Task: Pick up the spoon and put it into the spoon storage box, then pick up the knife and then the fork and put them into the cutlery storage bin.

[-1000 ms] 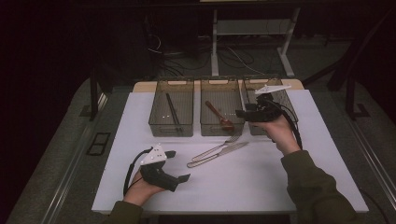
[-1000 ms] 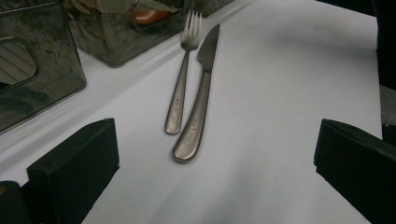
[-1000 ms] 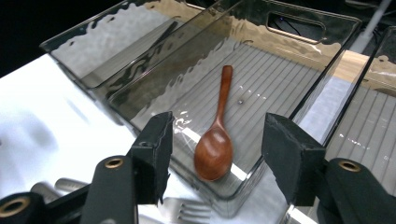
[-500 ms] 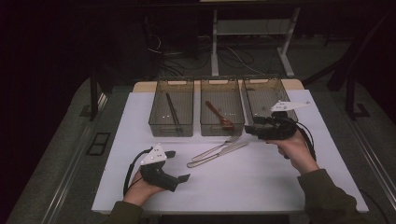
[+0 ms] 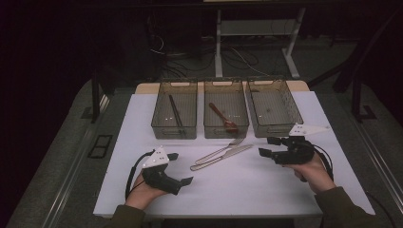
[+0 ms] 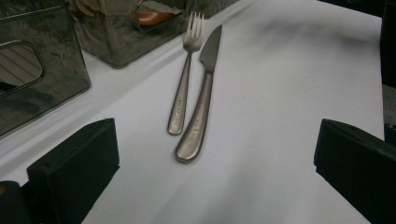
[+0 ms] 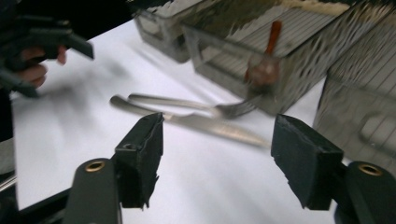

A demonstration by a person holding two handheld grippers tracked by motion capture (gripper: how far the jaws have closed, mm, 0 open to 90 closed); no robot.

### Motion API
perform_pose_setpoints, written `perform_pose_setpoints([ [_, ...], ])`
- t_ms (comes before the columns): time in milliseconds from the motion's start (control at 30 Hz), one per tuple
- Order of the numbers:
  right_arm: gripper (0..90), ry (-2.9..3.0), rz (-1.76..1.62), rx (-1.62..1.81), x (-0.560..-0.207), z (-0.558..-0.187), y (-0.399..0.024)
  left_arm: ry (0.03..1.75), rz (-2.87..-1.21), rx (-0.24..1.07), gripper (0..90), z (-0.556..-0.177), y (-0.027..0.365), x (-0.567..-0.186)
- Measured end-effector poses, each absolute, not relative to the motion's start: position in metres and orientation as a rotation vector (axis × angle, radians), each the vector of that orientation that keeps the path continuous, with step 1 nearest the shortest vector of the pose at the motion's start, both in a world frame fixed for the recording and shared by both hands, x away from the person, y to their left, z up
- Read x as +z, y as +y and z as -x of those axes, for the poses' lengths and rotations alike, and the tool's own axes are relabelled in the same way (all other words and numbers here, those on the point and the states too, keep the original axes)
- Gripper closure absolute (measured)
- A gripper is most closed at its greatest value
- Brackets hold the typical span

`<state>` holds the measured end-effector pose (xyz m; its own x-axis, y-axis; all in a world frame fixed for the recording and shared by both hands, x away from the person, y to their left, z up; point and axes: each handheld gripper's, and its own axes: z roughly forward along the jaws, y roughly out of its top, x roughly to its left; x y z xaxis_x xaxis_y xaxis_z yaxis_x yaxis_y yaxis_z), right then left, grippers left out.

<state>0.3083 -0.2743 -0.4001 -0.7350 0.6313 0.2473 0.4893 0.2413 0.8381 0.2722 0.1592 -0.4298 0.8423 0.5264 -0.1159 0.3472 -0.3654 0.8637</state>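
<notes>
Between the right tongs (image 5: 266, 147) and the knife (image 5: 222, 157) lies a bare strip of white desk (image 5: 247, 190), nothing in the way. The fork (image 5: 219, 151) lies just beside the knife on its far side, so room there is tight. Behind them three bins (image 5: 226, 110) stand in a row, walling off the back of the desk. The left tongs (image 5: 179, 168) sit near the handle ends, blocking that side; the front of the desk stays open.

White-topped table (image 5: 247, 190) with three clear bins (image 5: 226, 127) in a row, fork (image 5: 219, 151) and knife (image 5: 221, 157) just before them.
</notes>
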Motion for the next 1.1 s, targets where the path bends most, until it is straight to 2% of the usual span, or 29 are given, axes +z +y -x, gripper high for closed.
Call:
perform_pose_setpoints([
  [300, 27.5, 2.372, -1.055, 1.465, -0.421, -0.282, -0.281, 0.641, -1.989, 0.229, 0.1, -0.276, 0.154, -0.425],
  [500, 26.4, 2.371, -1.083, 1.432, -0.43, -0.272, -0.288, 0.638, -2.005, 0.225, 6.4, -0.283, 0.147, -0.421],
  [733, 26.4, 2.395, -1.068, 1.408, -0.435, -0.259, -0.293, 0.586, -2.027, 0.199, 21.2, -0.294, 0.132, -0.413],
  [1100, 26.4, 2.382, -1.078, 1.414, -0.435, -0.261, -0.296, 0.542, -2.128, 0.11, 47.9, -0.325, 0.101, -0.419],
])
